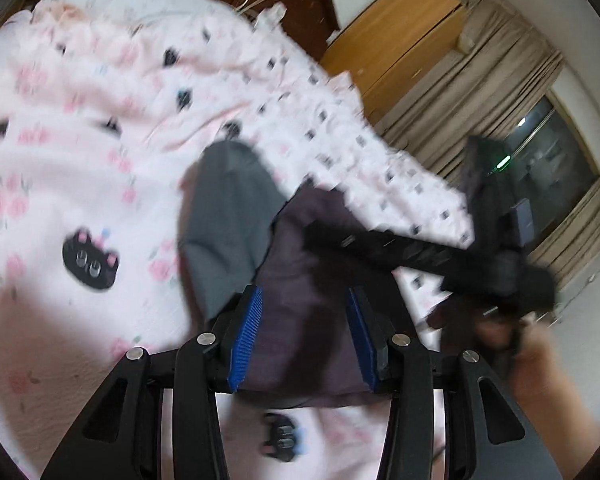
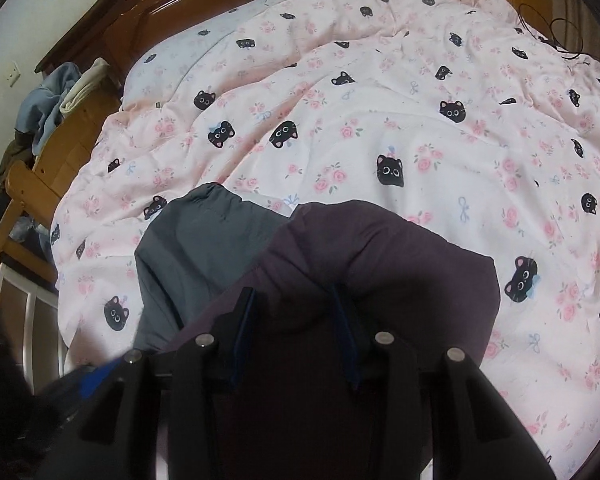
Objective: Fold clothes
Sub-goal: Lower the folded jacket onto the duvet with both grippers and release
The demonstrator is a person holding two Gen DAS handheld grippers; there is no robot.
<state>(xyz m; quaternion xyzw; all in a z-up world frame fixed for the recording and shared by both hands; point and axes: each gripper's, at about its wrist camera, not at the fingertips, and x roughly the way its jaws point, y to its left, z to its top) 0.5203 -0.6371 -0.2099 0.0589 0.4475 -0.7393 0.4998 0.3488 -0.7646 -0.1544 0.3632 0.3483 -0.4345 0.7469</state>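
Note:
A dark purple garment (image 1: 292, 280) (image 2: 400, 264) lies on the pink cat-print duvet (image 1: 80, 160) (image 2: 380, 120), overlapping a grey garment (image 1: 228, 216) (image 2: 196, 248) to its left. My left gripper (image 1: 304, 292) is open, its blue pads (image 1: 246, 332) wide apart with purple cloth between them. My right gripper (image 2: 292, 292) is open too, low over the same purple cloth, which bulges up between its fingers. In the blurred left wrist view the right gripper (image 1: 340, 240) reaches in from the right, held by a hand (image 1: 540, 364). Whether either gripper touches the cloth is unclear.
A wooden headboard (image 2: 148, 8) closes the far side of the bed. Clothes (image 2: 56, 100) are piled on a wooden frame at the left. A black cable (image 2: 556, 36) lies at the duvet's far right. A wooden wardrobe (image 1: 400, 28), curtains (image 1: 480, 92) and a window (image 1: 552, 152) stand beyond.

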